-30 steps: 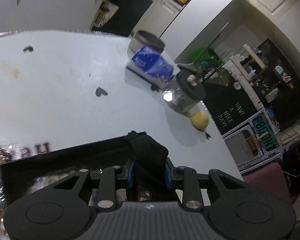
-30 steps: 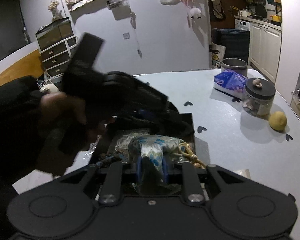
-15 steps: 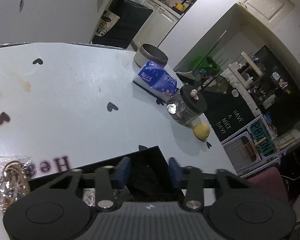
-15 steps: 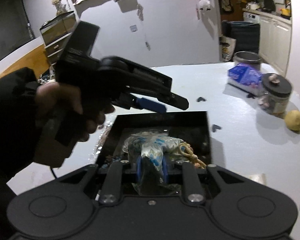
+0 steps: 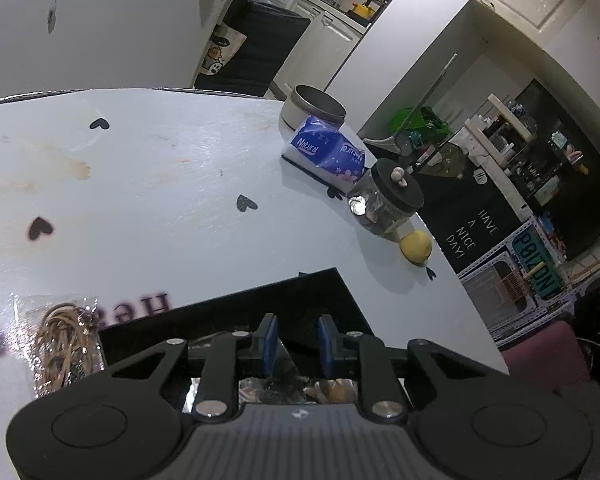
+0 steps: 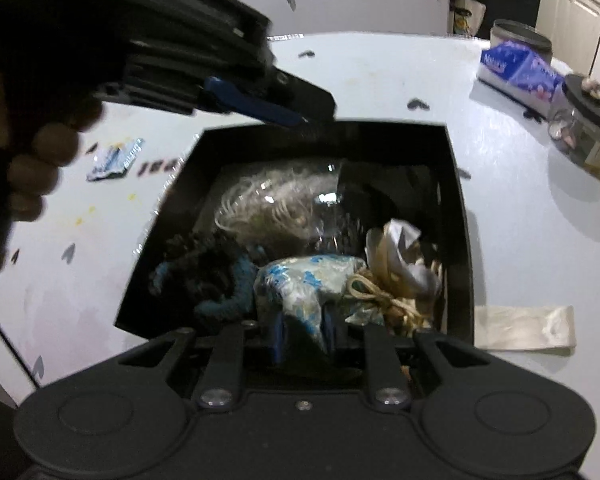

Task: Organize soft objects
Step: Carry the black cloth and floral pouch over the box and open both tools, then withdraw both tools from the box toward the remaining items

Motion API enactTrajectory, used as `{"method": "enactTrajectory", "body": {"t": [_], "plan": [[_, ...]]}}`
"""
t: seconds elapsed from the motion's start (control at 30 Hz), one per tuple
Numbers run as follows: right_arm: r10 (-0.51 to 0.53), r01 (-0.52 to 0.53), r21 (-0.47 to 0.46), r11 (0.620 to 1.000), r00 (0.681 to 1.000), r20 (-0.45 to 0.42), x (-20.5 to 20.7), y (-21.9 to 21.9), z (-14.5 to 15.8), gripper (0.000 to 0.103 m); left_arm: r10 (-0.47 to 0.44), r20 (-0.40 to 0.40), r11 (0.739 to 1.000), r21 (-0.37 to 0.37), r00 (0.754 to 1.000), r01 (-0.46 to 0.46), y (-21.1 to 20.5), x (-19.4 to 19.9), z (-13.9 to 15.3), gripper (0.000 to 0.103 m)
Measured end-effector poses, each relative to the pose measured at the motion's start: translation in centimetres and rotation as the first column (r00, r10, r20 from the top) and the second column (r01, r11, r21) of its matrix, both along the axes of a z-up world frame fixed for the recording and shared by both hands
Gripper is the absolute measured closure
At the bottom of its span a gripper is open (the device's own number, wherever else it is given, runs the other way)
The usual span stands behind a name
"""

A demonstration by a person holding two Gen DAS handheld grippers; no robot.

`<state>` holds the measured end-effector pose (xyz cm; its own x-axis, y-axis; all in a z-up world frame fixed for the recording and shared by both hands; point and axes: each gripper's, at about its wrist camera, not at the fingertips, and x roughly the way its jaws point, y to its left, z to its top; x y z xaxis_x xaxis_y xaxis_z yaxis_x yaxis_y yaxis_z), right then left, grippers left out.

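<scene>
A black open box [image 6: 458,200] sits on the white table and holds soft items: a clear bag of pale fibres [image 6: 276,204], a dark and blue knitted piece [image 6: 216,280], a cream cord bundle [image 6: 396,276]. My right gripper [image 6: 302,330] is shut on a blue-and-white patterned cloth pouch [image 6: 304,288], low inside the box. My left gripper [image 5: 294,342] is open and empty above the box's far edge [image 5: 300,292]; it also shows in the right wrist view [image 6: 268,100]. A clear bag of tan rubber bands [image 5: 66,344] lies left of the box.
At the table's far right stand a blue tissue pack [image 5: 328,152], a round tin [image 5: 316,110], a black-lidded glass jar [image 5: 388,204] and a lemon [image 5: 416,246]. A small foil packet [image 6: 116,158] lies left of the box, a flat clear bag [image 6: 524,332] right of it.
My left gripper let go of a black soft piece, opened and lifted back from the box. My right gripper, still on the pouch, moved lower and closer into the box.
</scene>
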<state>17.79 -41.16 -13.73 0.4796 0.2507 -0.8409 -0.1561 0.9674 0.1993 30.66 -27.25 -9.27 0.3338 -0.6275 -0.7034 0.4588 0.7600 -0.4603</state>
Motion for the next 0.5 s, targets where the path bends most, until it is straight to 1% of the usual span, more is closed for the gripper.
{"method": "enactTrajectory", "body": {"t": [0.1, 0.17, 0.23, 0.27, 0.3, 0.33, 0.5], "plan": [[-0.01, 0.01, 0.011, 1.0, 1.0, -0.005, -0.2, -0.2, 0.0, 0.081, 0.008, 0.011, 1.0, 0.007, 1.0, -0.008, 0.4, -0.6, 0.3, 0.08], [-0.007, 0.007, 0.014, 1.0, 1.0, 0.008, -0.3, -0.2, 0.3, 0.079, 0.018, 0.028, 1.0, 0.014, 0.999, -0.018, 0.8, -1.2, 0.6, 0.08], [-0.025, 0.023, 0.05, 0.998, 0.999, 0.031, -0.7, -0.6, 1.1, 0.069, 0.028, 0.043, 0.999, 0.02, 0.999, -0.029, 1.2, -1.8, 0.9, 0.079], [-0.033, 0.03, 0.067, 0.997, 0.998, 0.045, -1.0, -0.8, 1.6, 0.067, 0.035, 0.05, 0.999, 0.022, 0.998, -0.036, 1.4, -2.1, 1.1, 0.078], [-0.041, 0.036, 0.079, 0.996, 0.997, 0.064, -1.3, -1.0, 2.3, 0.059, 0.045, 0.057, 0.999, 0.025, 0.997, -0.046, 1.7, -2.4, 1.3, 0.078], [-0.049, 0.042, 0.084, 0.996, 0.995, 0.084, -1.6, -1.1, 2.9, 0.056, 0.054, 0.065, 0.998, 0.028, 0.996, -0.056, 2.0, -2.7, 1.5, 0.077], [-0.096, 0.08, 0.095, 0.992, 0.979, 0.178, -3.4, -2.1, 5.7, 0.055, 0.103, 0.1, 0.993, 0.039, 0.99, -0.107, 3.6, -4.5, 2.6, 0.068]]}}
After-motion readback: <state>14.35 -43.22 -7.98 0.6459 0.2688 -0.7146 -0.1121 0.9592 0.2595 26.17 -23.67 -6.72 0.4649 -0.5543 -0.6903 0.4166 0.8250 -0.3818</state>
